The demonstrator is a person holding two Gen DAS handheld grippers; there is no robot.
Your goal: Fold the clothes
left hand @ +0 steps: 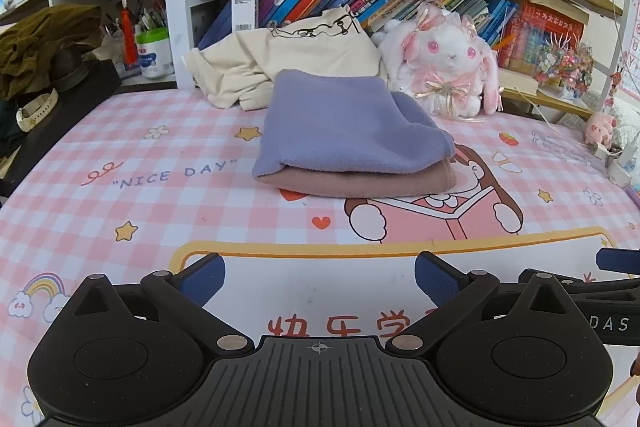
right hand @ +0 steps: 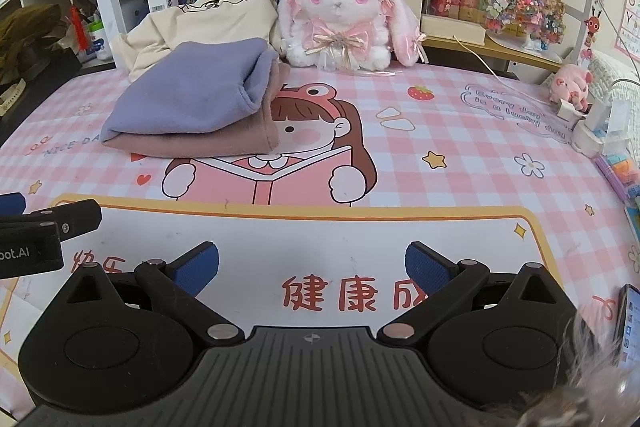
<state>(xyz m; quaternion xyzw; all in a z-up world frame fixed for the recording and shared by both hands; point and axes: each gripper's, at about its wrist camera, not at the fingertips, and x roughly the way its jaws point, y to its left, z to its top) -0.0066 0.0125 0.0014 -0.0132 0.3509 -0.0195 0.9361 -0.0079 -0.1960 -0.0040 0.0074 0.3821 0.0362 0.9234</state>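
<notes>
Behind the folded pile, a cream garment (left hand: pixel 288 63) is half hidden, crumpled against the books. On the pink checked mat (left hand: pixel 160 195), a purple garment (left hand: pixel 344 123) is stacked folded on a pink-brown garment (left hand: pixel 360 181). Pens are seen in a cup (left hand: pixel 154 47) at far left, hard to make out. Only the right view shows a phone (right hand: pixel 628 327), cut off at the edge. Left gripper (left hand: pixel 320 277) and right gripper (right hand: pixel 312 269) are held wide apart, nothing gripped, well short of the pile.
</notes>
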